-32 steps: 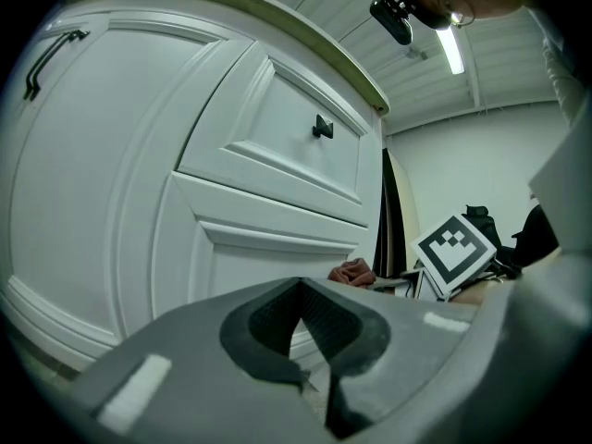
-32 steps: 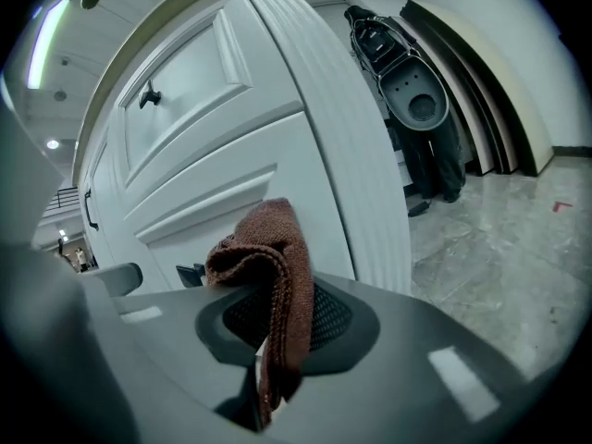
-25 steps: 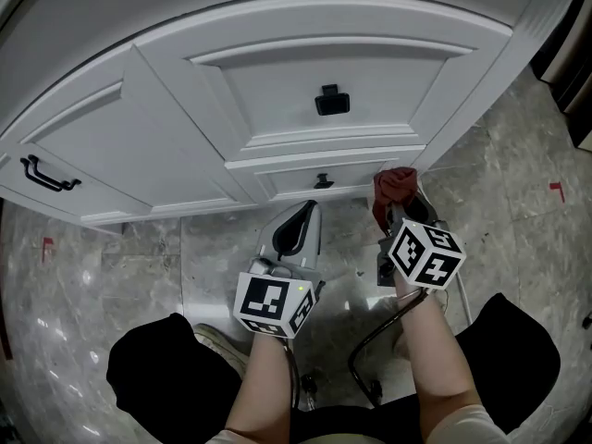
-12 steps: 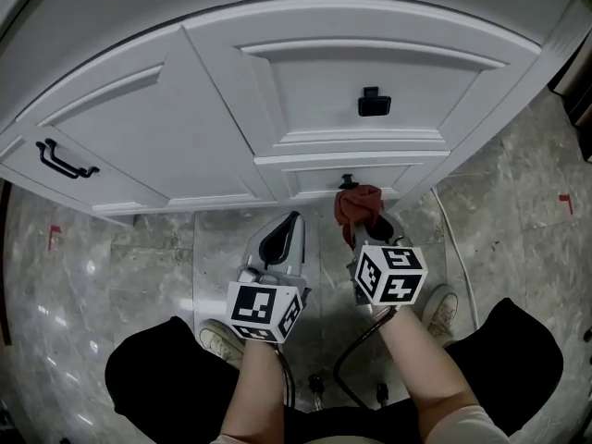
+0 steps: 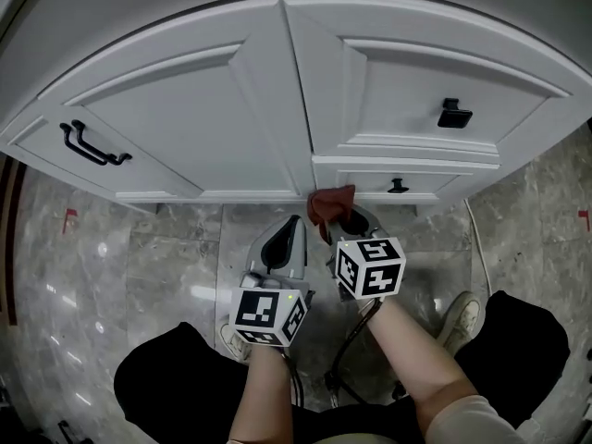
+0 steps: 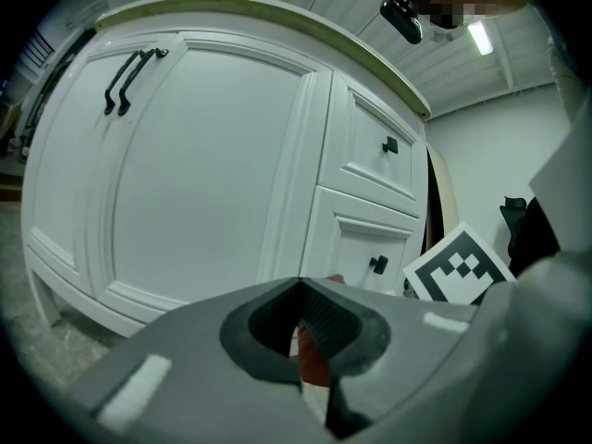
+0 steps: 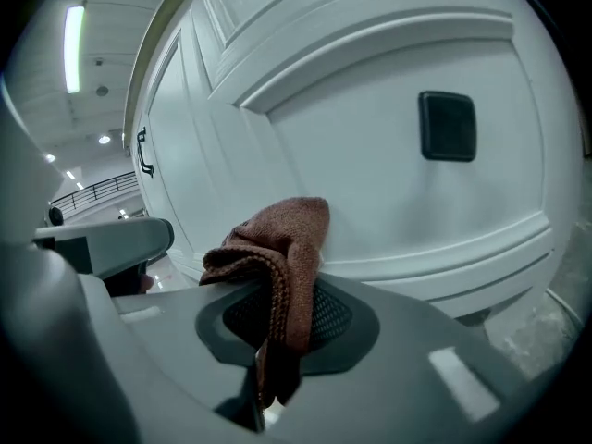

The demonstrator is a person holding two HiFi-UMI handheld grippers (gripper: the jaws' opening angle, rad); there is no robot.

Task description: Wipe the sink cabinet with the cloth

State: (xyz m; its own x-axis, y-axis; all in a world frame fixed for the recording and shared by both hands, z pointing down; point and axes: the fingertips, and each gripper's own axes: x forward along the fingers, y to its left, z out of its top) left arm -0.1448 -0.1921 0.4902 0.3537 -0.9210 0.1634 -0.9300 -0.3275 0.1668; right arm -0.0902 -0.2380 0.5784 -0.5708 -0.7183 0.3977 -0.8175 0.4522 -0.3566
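Observation:
The white sink cabinet point(image 5: 213, 109) fills the top of the head view, with a door on the left and two drawers on the right. My right gripper point(image 5: 335, 218) is shut on a reddish-brown cloth point(image 5: 329, 201), which presses against the bottom rail of the lower drawer near the door seam. The right gripper view shows the cloth point(image 7: 277, 257) bunched between the jaws and touching the drawer front point(image 7: 388, 183). My left gripper point(image 5: 285, 239) hangs beside it, a little back from the cabinet, jaws shut with nothing held point(image 6: 301, 336).
The door has a black bar handle point(image 5: 91, 144). Black knobs sit on the upper drawer point(image 5: 453, 113) and the lower drawer point(image 5: 398, 187). Grey marble floor point(image 5: 139, 266) lies below. The person's knees point(image 5: 166, 387) and a shoe point(image 5: 460, 317) are near the bottom.
The right gripper has swept the cloth leftward along the cabinet's lower rail, from the right end of the lower drawer to the door seam. The left gripper has stayed shut alongside.

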